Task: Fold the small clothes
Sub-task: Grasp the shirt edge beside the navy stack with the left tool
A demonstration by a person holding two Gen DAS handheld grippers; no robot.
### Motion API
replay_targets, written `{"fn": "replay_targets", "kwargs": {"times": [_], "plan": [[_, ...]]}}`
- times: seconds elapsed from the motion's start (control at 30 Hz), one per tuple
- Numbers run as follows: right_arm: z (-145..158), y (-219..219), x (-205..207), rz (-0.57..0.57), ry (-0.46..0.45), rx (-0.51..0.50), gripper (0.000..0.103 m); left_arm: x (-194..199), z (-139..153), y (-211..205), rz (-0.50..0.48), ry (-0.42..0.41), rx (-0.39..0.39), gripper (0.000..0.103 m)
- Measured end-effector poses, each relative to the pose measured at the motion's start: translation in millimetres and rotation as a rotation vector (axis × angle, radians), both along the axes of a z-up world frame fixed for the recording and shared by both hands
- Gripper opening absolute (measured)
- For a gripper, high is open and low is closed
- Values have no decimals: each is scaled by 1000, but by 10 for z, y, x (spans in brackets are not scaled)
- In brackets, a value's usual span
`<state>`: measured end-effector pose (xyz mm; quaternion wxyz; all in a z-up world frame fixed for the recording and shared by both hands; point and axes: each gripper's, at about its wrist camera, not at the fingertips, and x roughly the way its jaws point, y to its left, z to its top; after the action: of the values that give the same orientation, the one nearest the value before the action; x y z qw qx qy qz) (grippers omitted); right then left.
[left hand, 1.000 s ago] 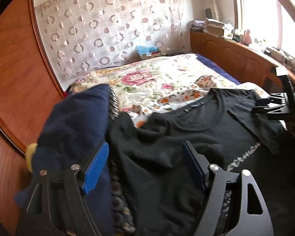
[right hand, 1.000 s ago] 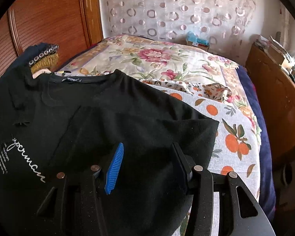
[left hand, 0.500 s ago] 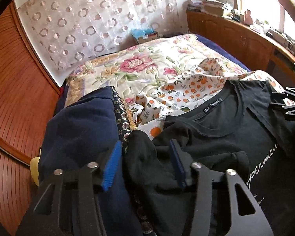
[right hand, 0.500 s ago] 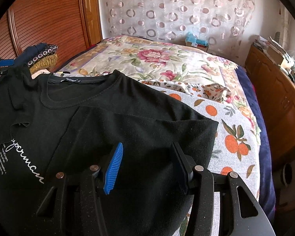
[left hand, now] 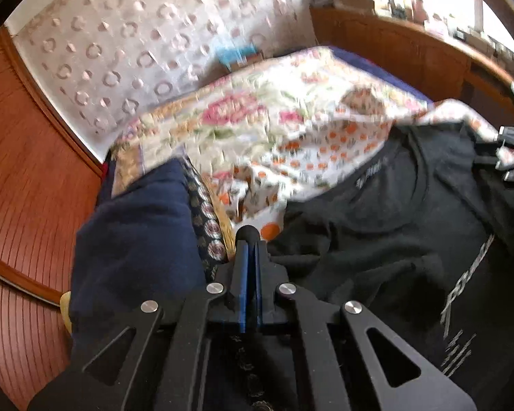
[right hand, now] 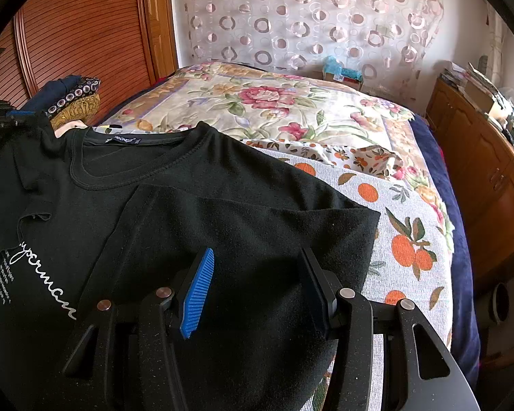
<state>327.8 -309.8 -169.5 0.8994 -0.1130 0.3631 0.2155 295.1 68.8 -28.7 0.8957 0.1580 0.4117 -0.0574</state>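
A black T-shirt (right hand: 195,212) with white script print lies on the bed, its right sleeve folded in over the chest. It also shows in the left wrist view (left hand: 387,226). My left gripper (left hand: 249,239) is shut on the shirt's left sleeve edge, where a bit of black cloth pokes out at the tips. From the right wrist view the left gripper shows at the far left (right hand: 3,116). My right gripper (right hand: 257,281) is open and empty just above the folded sleeve, and it shows at the right edge of the left wrist view (left hand: 510,157).
A pile of folded clothes, navy on top (left hand: 133,239), sits left of the shirt by the wooden headboard (left hand: 27,185). The bed carries an orange-print sheet (right hand: 404,239) and floral quilt (right hand: 264,102). A wooden cabinet (right hand: 479,171) runs along the right.
My left gripper has closed from open onto the shirt's left sleeve edge and moved. The shirt's left side has been pulled flatter. My right gripper has stayed open above the folded sleeve.
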Motion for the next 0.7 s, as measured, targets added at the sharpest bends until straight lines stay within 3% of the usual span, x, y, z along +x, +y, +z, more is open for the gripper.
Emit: {"fn": "replay_targets", "kwargs": {"times": [0.17,0.5,0.7], "plan": [[-1,1,1,0,0,0,53,-186,324,160,56,-118,-99,4],[54,-142,-1,-31,-6,15,53,-481,385,127,33,-168,-187,3],[180,-466,125,-128,-13,55,53,-694,389,16,-5,-188,-217,3]]}}
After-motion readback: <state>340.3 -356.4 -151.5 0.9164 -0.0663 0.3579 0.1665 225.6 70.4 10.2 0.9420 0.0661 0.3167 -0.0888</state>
